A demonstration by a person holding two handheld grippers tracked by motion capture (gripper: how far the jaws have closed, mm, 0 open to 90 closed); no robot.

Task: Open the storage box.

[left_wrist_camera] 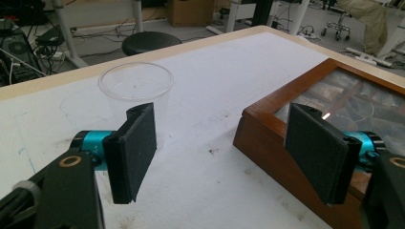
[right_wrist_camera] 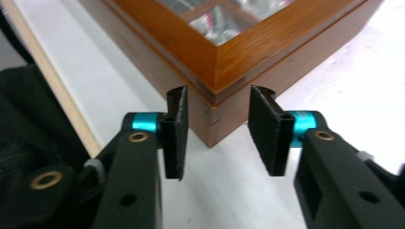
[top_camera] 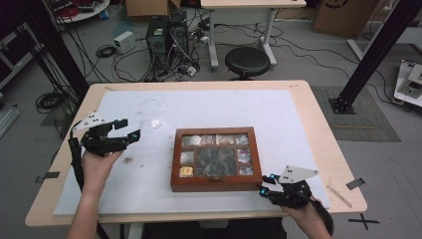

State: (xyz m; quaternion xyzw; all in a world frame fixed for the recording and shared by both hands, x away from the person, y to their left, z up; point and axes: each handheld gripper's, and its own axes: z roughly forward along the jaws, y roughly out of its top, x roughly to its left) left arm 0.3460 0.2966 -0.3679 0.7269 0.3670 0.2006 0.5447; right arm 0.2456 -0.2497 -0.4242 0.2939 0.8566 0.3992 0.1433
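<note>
A brown wooden box (top_camera: 215, 185) with a glass lid over several compartments lies near the table's front middle. My right gripper (top_camera: 265, 183) is held at the box's front right corner. In the right gripper view that corner (right_wrist_camera: 267, 57) sits just ahead of and between its jaws (right_wrist_camera: 217, 95), which stand apart without touching the wood. My left gripper (top_camera: 130, 128) is raised in a hand at the table's left, open and holding nothing. In the left gripper view its jaws (left_wrist_camera: 219, 114) frame bare mat, with a clear plastic cup (left_wrist_camera: 136, 86) standing behind the left jaw and the box (left_wrist_camera: 267, 138) at the right.
A white mat (top_camera: 224, 107) covers most of the wooden table. The clear cup (top_camera: 156, 123) stands left of the box. A thin wooden stick (top_camera: 340, 195) lies by the right front edge. A black stool (top_camera: 247, 60) and computer towers (top_camera: 166, 40) stand beyond the far edge.
</note>
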